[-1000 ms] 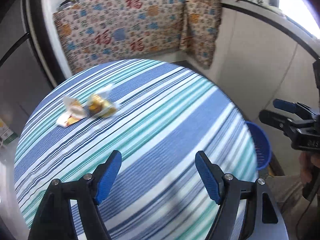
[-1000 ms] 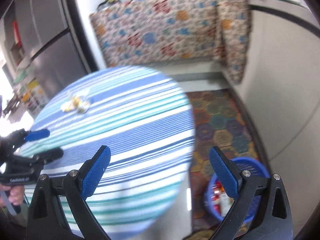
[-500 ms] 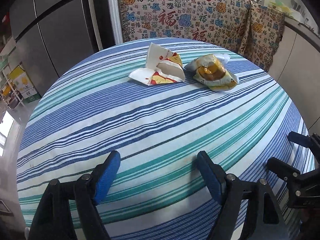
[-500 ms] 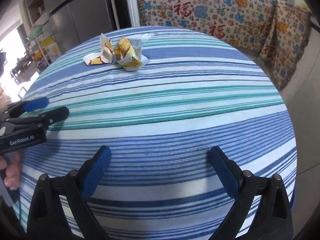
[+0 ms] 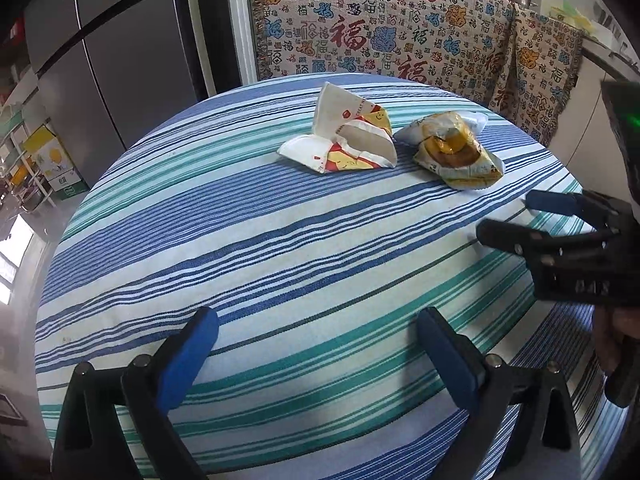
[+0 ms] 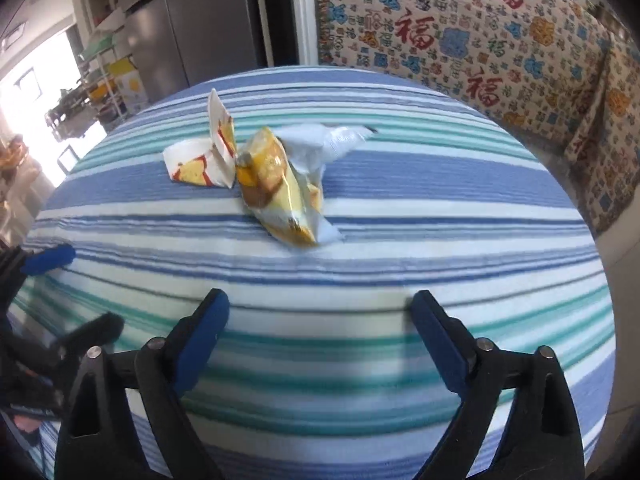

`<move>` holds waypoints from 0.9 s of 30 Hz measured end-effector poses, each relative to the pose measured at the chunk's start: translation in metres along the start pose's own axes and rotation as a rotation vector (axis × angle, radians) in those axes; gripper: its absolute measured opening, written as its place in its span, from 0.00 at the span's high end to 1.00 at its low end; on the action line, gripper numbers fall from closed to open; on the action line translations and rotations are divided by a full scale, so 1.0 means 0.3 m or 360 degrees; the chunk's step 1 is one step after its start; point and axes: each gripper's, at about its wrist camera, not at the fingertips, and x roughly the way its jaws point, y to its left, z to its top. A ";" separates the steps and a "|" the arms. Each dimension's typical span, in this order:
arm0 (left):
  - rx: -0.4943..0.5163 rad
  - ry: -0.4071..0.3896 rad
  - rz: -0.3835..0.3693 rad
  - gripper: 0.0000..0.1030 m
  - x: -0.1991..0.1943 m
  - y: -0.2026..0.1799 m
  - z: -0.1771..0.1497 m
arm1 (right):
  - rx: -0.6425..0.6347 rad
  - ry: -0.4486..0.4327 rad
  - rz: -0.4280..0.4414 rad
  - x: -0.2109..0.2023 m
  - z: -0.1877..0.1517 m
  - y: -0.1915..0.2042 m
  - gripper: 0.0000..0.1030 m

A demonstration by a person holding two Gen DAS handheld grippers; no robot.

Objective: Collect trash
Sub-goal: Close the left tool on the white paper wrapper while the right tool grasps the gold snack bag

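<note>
Two bits of trash lie side by side toward the far side of the striped round worktop [image 5: 280, 248]: a white/red paper wrapper [image 5: 344, 136] and, just right of it and about touching, a yellow plastic snack bag [image 5: 456, 152]. Left tongs [image 5: 316, 344] gape wide, empty, over the near edge. Right tongs [image 6: 320, 324] also wide, empty, pointed at the snack bag, w/ a patterned cloth [image 5: 380, 32] hanging behind.

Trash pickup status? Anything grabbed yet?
Nothing done: the white paper wrapper and yellow plastic wrapper lie on the striped table. Nothing in hand: left tool and right tool are open and empty, short of them. Both pickups remain.
</note>
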 end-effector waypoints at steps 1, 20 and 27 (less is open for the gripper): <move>-0.0008 -0.0001 0.0008 0.01 -0.001 0.000 -0.002 | 0.0011 -0.0025 0.0020 0.005 0.022 0.005 0.13; -0.0324 -0.0155 0.0048 0.03 0.034 -0.051 0.367 | 0.0241 -0.0184 -0.0140 -0.194 -0.150 -0.137 0.83; -0.0339 -0.0019 0.0263 0.24 0.261 -0.096 0.449 | 0.0291 -0.0217 -0.0110 -0.200 -0.169 -0.145 0.83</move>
